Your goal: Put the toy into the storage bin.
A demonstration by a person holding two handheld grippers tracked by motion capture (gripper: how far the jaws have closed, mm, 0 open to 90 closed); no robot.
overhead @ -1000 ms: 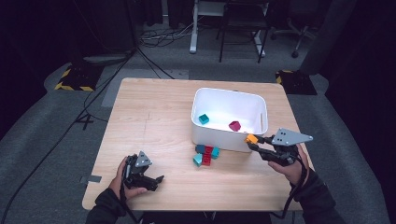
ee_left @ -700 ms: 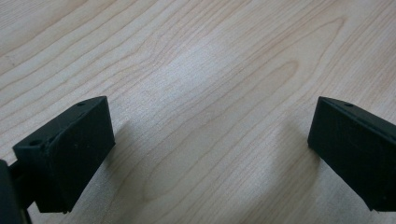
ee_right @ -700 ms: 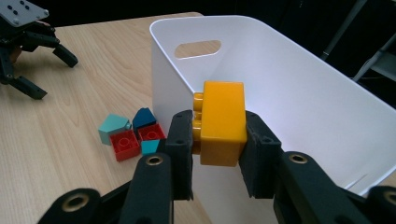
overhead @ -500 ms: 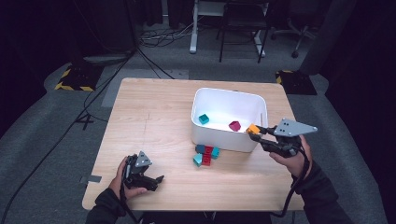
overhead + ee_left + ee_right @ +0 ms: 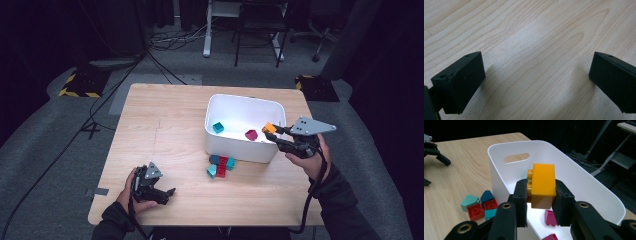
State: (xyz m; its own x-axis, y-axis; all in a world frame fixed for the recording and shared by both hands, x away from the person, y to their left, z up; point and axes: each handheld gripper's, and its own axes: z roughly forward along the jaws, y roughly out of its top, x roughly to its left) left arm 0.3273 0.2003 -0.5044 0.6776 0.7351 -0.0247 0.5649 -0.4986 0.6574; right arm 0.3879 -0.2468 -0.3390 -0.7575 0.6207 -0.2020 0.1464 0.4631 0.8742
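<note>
My right gripper (image 5: 272,131) (image 5: 541,195) is shut on an orange brick (image 5: 269,128) (image 5: 542,185) and holds it above the right end of the white bin (image 5: 235,102) (image 5: 589,182). Inside the bin lie a teal brick (image 5: 218,127) and a magenta brick (image 5: 251,134) (image 5: 550,217). A cluster of red, teal and blue bricks (image 5: 220,166) (image 5: 480,205) lies on the table just in front of the bin. My left gripper (image 5: 167,194) (image 5: 536,80) rests low over bare wood near the table's front left, jaws wide apart with nothing between them.
The wooden table (image 5: 165,125) stands on grey floor. Behind it are chair and desk legs (image 5: 240,35), cables on the floor (image 5: 165,42) and yellow-black striped pads (image 5: 77,85). A cable trails from each gripper off the front edge.
My right gripper has lifted the orange brick up and toward the back, from beside the bin's front right corner to over its right end. The left gripper has stayed put.
</note>
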